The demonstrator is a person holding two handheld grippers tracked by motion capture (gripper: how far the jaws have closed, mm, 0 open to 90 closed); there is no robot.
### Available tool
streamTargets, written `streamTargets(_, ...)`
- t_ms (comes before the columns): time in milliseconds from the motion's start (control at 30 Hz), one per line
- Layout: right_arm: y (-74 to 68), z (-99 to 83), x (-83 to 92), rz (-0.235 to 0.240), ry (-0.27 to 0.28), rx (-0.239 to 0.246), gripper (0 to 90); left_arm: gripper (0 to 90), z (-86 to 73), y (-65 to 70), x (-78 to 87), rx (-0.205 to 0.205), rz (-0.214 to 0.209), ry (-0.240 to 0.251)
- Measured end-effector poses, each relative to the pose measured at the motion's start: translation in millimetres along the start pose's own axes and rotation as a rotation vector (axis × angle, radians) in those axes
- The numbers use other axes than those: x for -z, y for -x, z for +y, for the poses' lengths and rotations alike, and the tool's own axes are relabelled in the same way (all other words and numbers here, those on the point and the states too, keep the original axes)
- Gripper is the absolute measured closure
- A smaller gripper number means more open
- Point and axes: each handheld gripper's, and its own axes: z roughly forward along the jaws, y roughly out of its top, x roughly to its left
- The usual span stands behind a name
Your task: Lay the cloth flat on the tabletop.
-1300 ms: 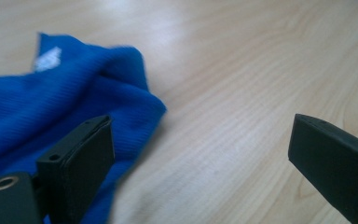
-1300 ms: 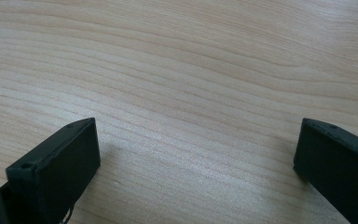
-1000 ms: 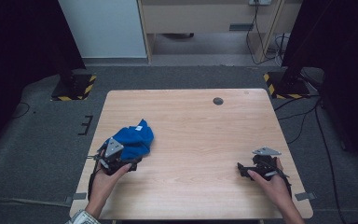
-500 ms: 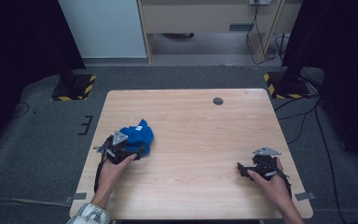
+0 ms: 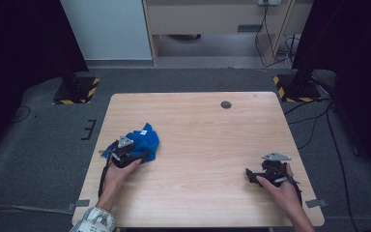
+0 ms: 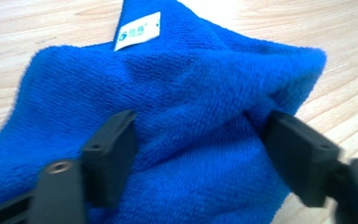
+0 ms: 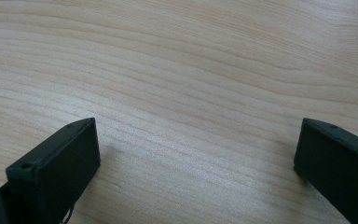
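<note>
From the high view the left gripper has slid forward onto the blue towel at the table's left side — its own view shows jaws just closing, pinching a raised fold, a pickup likely beginning — while the right gripper rests wide apart over bare wood

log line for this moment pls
left gripper: jaws just closing around crumpled blue terry cloth | right gripper: open over bare wooden table

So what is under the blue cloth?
The blue cloth lies bunched on the wooden table, with bare wood around its edges. Its folds cover whatever might sit beneath. The left tool has just been closing, with a fold between its jaws.
</note>
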Motion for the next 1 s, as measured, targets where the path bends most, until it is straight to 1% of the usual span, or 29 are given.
streamTargets(67,0.0,0.0,0.0,0.000,0.000,0.000,0.5,37.3,-0.2,-1.7,0.7,-0.003,-0.006,0.001)
streamTargets(133,0.0,0.0,0.0,0.000,0.000,0.000,0.5,44.7,-0.1,-2.1,1.3,-0.018,-0.023,0.002)
streamTargets(200,-0.1,-0.1,0.0,0.000,0.000,0.000,0.5,58.8,0.3,-1.0,1.9,-0.021,-0.033,0.006)
streamTargets(300,-0.1,0.0,0.0,-0.002,0.000,-0.001,0.5,66.3,1.7,2.1,2.9,-0.050,-0.030,0.008)
streamTargets(333,-0.1,-0.1,0.0,-0.001,0.000,-0.001,0.5,67.9,2.1,2.4,3.4,-0.050,-0.029,0.012)
streamTargets(433,-0.1,-0.1,0.0,-0.001,0.000,0.000,0.5,69.8,3.2,2.5,6.2,-0.052,-0.016,0.025)
streamTargets(533,-0.1,-0.1,0.0,-0.001,0.000,0.000,0.5,70.6,6.2,2.7,12.8,-0.049,-0.002,0.059)
streamTargets(700,-0.1,-0.1,0.0,-0.002,0.001,-0.001,0.5,70.8,10.7,3.6,21.0,-0.037,0.005,0.110)
streamTargets(867,-0.1,-0.1,0.0,-0.001,0.000,0.000,0.5,70.8,13.2,5.0,26.6,-0.035,0.009,0.142)
streamTargets(933,-0.1,-0.1,0.0,-0.001,0.000,-0.001,0.5,70.8,14.4,5.9,28.8,-0.047,0.019,0.155)
streamTargets(1000,-0.1,-0.1,0.1,-0.001,0.000,-0.001,0.5,70.8,15.5,6.9,30.5,-0.043,0.015,0.166)
